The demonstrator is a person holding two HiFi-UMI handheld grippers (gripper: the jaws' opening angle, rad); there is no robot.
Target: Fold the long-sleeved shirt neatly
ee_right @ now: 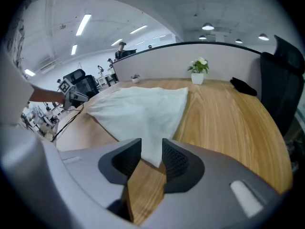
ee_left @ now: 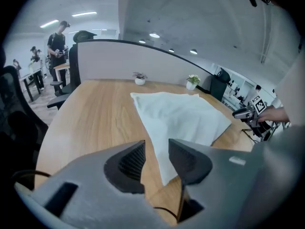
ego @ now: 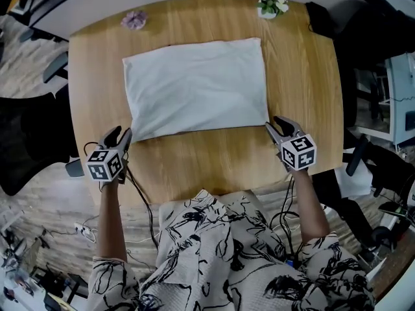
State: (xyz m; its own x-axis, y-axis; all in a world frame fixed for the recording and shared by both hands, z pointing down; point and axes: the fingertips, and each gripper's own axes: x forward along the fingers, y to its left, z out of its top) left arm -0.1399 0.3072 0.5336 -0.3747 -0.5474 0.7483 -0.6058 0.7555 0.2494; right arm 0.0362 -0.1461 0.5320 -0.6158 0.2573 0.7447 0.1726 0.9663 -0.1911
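You held both forearms out ahead, each claw tilted down toward the table [ego: 305, 76]. Your left gripper [ego: 120, 135] hovered just beside the near left corner of the shirt [ego: 194, 86], jaws parted with nothing pinched between them. Your right gripper [ego: 272, 122] hung just beside the near right corner, jaws also apart and not pressing the cloth. The shirt lay folded as a flat rectangle mid-table. Its sleeves and collar could not be made out, and your patterned top hid the table's near edge.

Matt cloth shirt [ego: 198, 86]; wood-grain table [ego: 305, 76]
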